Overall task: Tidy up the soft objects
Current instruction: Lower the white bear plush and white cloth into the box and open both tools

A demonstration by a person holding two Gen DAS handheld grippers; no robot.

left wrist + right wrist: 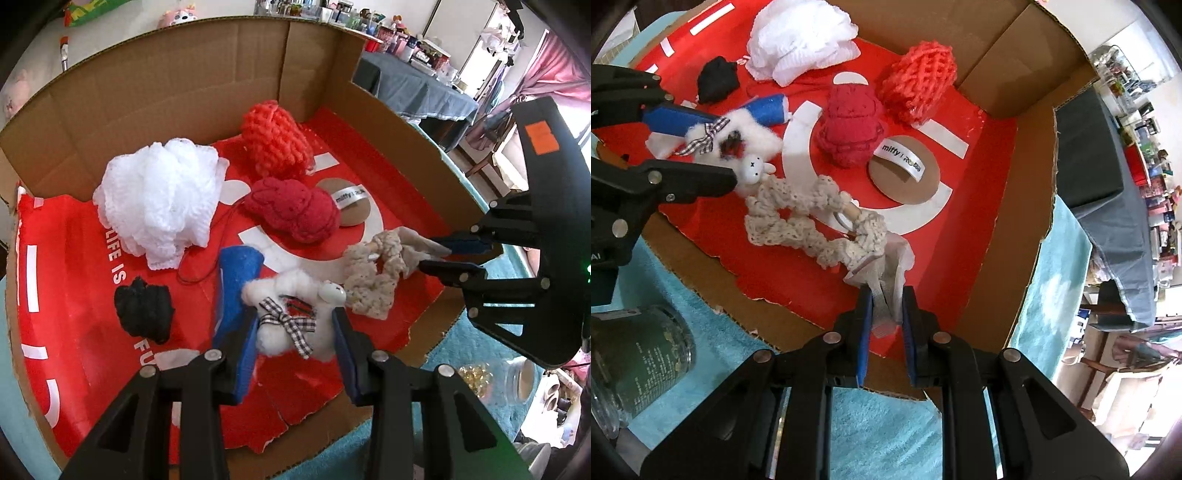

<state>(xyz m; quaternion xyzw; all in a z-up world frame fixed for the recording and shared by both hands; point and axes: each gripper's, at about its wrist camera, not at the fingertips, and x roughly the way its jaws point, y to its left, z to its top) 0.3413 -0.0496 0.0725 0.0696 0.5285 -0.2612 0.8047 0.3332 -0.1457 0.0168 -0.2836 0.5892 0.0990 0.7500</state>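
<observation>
Two soft items are being lowered into the cardboard box (pixel 155 88), near its front edge. The left gripper (pixel 295 332) is clamped on a fluffy white plush toy (pixel 291 314) with a checked bow; the right gripper (pixel 886 317) is closed on the fabric tag of a beige crocheted scrunchie (pixel 798 221). Already lying on the red liner (pixel 74 295): white mesh pouf (pixel 162 199), coral knit piece (pixel 275 138), dark red knit piece (pixel 295 210), black scrunchie (pixel 144 314). Judged well advanced; both held items remain to be released.
</observation>
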